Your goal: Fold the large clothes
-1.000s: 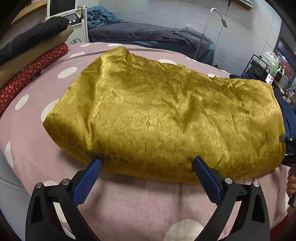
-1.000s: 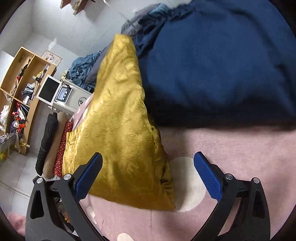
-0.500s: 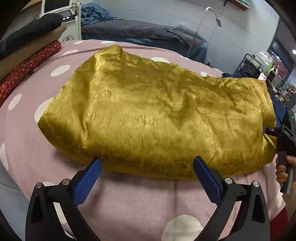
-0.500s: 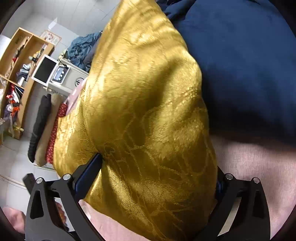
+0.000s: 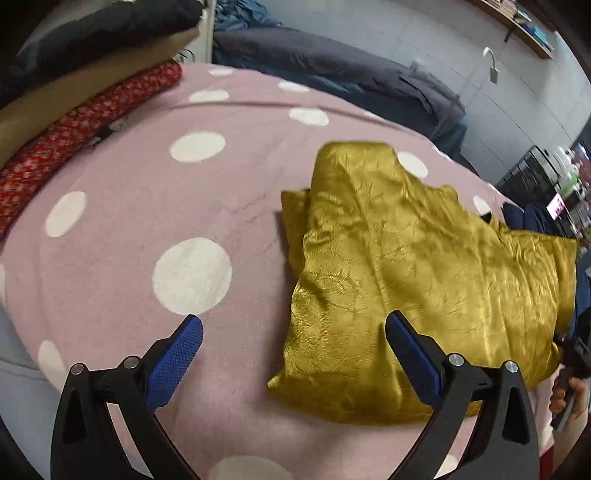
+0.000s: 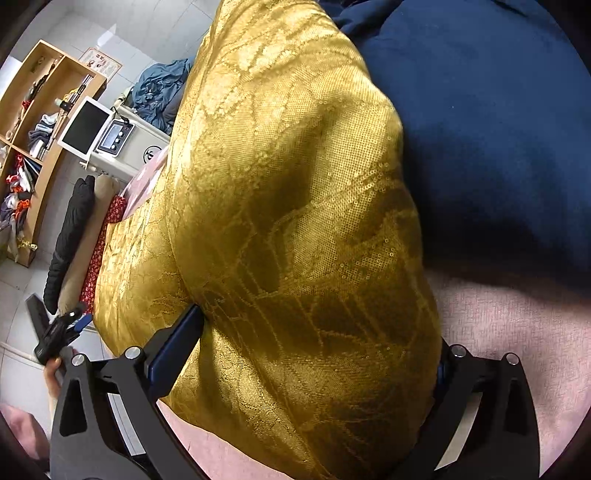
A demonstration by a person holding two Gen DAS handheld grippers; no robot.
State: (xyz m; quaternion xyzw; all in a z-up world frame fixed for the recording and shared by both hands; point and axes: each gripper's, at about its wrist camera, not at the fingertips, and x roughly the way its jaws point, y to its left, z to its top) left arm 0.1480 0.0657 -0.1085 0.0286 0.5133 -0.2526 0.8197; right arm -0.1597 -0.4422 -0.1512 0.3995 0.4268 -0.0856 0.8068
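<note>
1. The left gripper [image 5: 293, 341] is spread wide with nothing between its blue pads, hovering over the pink dotted blanket [image 5: 155, 206].
2. The right gripper [image 6: 317, 354] has its jaws apart, with a thick fold of the gold garment [image 6: 295, 221] filling the gap; whether they pinch it I cannot tell.
3. The gold garment [image 5: 424, 280] lies bunched on the blanket's right half, beside a navy cloth [image 6: 498, 129].
4. Folded clothes [image 5: 85, 122] are stacked at the blanket's far left edge.

One gold garment [image 5: 424, 280] is lying at right of frame. Three folded items are lying stacked upper left: black [image 5: 96, 33], tan [image 5: 88, 92], red [image 5: 81, 129]. Two grippers are showing: left [image 5: 295, 354], right [image 6: 317, 369].
</note>
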